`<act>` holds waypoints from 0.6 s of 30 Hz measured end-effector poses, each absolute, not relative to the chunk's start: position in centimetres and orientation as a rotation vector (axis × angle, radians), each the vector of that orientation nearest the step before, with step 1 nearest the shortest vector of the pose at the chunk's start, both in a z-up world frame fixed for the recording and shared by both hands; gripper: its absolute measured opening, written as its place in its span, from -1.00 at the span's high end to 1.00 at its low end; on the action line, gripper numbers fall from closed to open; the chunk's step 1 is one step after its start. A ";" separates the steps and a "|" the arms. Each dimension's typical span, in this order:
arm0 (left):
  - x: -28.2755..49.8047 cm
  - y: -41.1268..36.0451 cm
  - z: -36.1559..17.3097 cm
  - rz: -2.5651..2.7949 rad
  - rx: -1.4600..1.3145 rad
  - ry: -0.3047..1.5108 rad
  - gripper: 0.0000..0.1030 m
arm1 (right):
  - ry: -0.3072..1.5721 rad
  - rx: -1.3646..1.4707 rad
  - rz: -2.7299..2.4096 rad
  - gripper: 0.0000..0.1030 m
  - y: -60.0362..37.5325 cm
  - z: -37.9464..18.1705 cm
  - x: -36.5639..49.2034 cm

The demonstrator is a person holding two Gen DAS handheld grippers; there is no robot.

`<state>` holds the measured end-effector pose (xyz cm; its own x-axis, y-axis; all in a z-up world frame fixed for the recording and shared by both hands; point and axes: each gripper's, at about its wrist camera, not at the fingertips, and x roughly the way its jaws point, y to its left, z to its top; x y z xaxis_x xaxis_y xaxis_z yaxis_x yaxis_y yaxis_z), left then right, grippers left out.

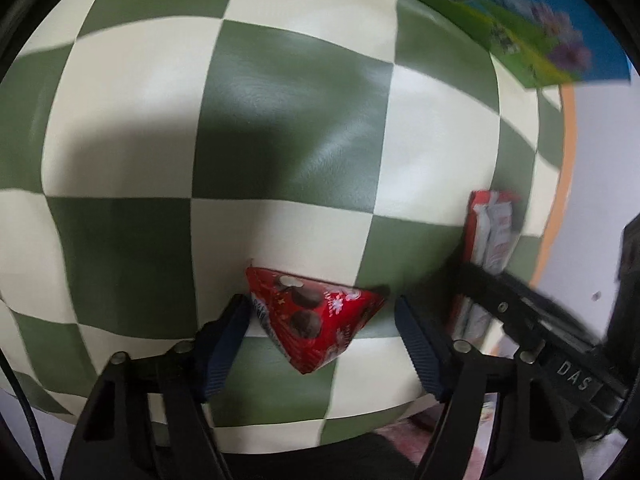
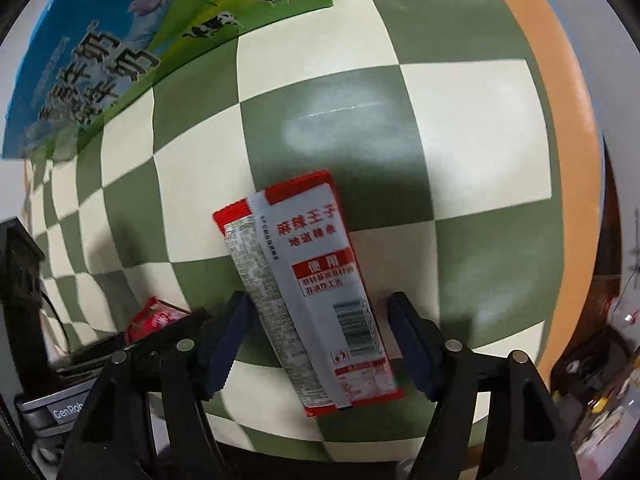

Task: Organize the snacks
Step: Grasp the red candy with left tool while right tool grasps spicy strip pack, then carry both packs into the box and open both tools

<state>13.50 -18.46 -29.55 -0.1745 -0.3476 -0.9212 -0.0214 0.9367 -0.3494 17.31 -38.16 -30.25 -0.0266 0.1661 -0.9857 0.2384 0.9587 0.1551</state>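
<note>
A red triangular snack packet lies on the green-and-cream checkered tablecloth. It sits between the fingers of my left gripper; the left pad is at its edge and the right pad stands clear of its tip, so the jaws are open. A long silver-and-red snack packet lies flat on the cloth between the fingers of my right gripper, with a gap at the right pad, so this gripper is open too. The left wrist view also shows that long packet, and the right wrist view shows the red packet.
A blue-and-green milk carton box stands at the far side of the table, also seen as the box. The table's orange rim curves along the right. Cluttered items lie beyond the rim, low on the right.
</note>
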 end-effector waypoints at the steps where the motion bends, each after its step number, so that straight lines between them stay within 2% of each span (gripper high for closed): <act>1: 13.2 -18.8 -29.4 -0.301 -0.227 1.716 0.02 | 1.605 0.299 -0.059 -0.43 -38.0 -30.2 17.3; 3: 12.8 -18.9 -29.2 -0.315 -0.185 1.705 0.13 | 1.602 0.257 -0.051 -0.43 -37.7 -30.3 17.2; 7: 13.2 -18.2 -28.5 -0.273 -0.135 1.659 0.15 | 1.588 0.162 -0.065 -0.41 -36.2 -30.6 16.4; 9: 13.8 -17.4 -28.1 -0.246 -0.128 1.640 0.15 | 1.571 0.121 -0.094 -0.23 -35.4 -30.7 15.9; 15: 13.6 -17.2 -27.7 -0.230 -0.137 1.626 0.16 | 1.534 0.229 -0.113 0.02 -35.3 -30.3 15.4; 18: 13.6 -17.5 -27.0 -0.242 -0.143 1.607 0.17 | 1.509 0.269 -0.107 0.07 -35.8 -29.3 15.5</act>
<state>13.64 -17.52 -27.02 -0.0524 -0.2395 -0.9695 0.0570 0.9685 -0.2424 15.45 -35.82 -29.29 0.0642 0.0964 -0.9933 0.2358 0.9657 0.1089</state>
